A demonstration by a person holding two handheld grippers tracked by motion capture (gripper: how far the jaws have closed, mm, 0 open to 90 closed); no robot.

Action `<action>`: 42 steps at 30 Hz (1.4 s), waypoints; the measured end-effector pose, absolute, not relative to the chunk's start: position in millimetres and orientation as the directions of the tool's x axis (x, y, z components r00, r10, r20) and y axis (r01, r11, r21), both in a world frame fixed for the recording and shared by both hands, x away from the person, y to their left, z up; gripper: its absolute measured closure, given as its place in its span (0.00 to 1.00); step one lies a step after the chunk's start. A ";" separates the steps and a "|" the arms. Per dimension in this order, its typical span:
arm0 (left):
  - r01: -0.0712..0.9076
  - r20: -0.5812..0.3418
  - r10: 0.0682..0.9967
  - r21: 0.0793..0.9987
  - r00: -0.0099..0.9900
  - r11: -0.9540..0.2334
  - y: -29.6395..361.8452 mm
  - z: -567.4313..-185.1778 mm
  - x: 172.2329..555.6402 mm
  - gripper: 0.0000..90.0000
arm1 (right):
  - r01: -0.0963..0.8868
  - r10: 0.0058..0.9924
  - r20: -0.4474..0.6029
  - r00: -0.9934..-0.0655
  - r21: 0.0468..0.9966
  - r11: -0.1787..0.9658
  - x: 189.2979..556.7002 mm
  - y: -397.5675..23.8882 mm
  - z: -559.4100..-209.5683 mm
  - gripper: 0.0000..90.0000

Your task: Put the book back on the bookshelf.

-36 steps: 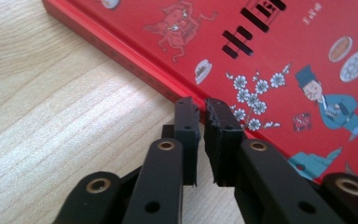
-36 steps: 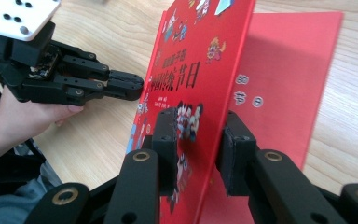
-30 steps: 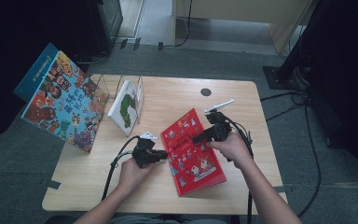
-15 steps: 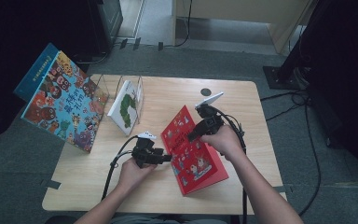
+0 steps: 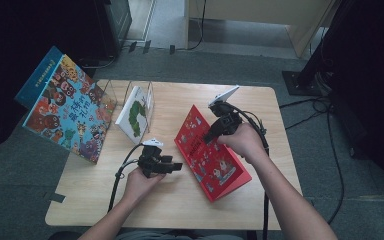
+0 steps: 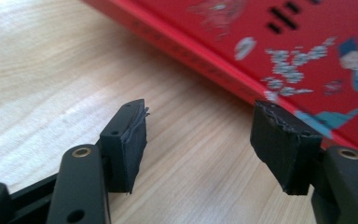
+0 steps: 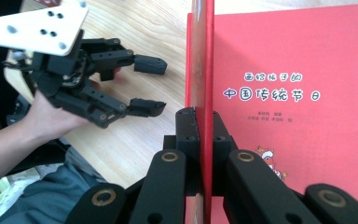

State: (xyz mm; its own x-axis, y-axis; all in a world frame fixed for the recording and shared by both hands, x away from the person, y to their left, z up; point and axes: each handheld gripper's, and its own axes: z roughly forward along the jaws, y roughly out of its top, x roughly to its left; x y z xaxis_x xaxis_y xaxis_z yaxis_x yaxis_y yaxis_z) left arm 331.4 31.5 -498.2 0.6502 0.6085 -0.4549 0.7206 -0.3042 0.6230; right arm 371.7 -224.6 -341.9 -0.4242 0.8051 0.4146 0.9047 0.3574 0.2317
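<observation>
Right claw (image 5: 211, 136) clamps the red picture book's (image 5: 207, 155) front cover, book tilted up off the worktop (image 5: 180, 200). Left claw (image 5: 178, 166) just opened, nothing between jaws, beside the spine.

**Colours and Patterns**

Book (image 5: 210, 152): red cover, white title characters, small multicoloured cartoon figures. Picture book (image 5: 67, 112): blue, densely printed with multicoloured animal figures. Stand book (image 5: 134, 114): white cover, green motif. Worktop (image 5: 180, 200): light wood grain. Grippers (image 5: 179, 165) (image 5: 207, 138): black; one carries a white plate (image 5: 223, 95).
</observation>
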 end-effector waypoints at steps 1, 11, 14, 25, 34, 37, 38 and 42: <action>0.723 -0.462 0.606 0.624 0.647 -0.297 32.3 -497.4 332.7 0.40 | 0.903 0.803 0.416 -0.426 0.241 0.354 371.3 -226.2 -339.4 0.98; 0.699 -0.458 0.565 0.630 0.686 -0.338 23.3 -483.7 341.7 0.35 | 0.882 0.771 0.431 -0.469 0.269 0.386 364.6 -228.4 -331.1 0.98; 0.695 -0.464 0.552 0.634 0.693 -0.340 20.6 -481.3 343.7 0.35 | 0.877 0.761 0.438 -0.479 0.280 0.391 363.3 -228.1 -330.0 0.98; 0.708 -0.496 0.539 0.635 0.681 -0.311 23.7 -472.7 349.7 0.26 | 0.844 0.699 0.477 -0.534 0.358 0.400 355.2 -230.3 -328.7 0.97; 0.715 -0.529 0.510 0.634 0.678 -0.293 23.4 -465.1 353.7 0.19 | 0.832 0.683 0.480 -0.551 0.383 0.402 351.1 -233.6 -323.3 0.97; 0.717 -0.545 0.492 0.637 0.679 -0.283 22.2 -458.6 355.6 0.19 | 0.821 0.683 0.461 -0.567 0.384 0.422 351.0 -231.9 -310.9 0.97; 0.715 -0.543 0.492 0.639 0.681 -0.284 22.2 -456.9 356.1 0.19 | 0.817 0.683 0.454 -0.572 0.387 0.426 351.2 -231.4 -307.8 0.97; 0.721 -0.558 0.482 0.636 0.675 -0.274 21.8 -452.6 357.8 0.13 | 0.810 0.669 0.462 -0.582 0.402 0.427 349.8 -231.4 -303.9 0.96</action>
State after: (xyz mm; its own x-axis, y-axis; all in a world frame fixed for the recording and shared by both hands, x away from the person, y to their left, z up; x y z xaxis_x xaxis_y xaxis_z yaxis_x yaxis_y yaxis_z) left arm 357.8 21.8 -452.6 0.6755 0.4818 -0.5582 0.7213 -0.2742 0.6361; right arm 349.8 -231.4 -303.9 -0.5823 0.6691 0.4617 0.8098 0.4273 0.4020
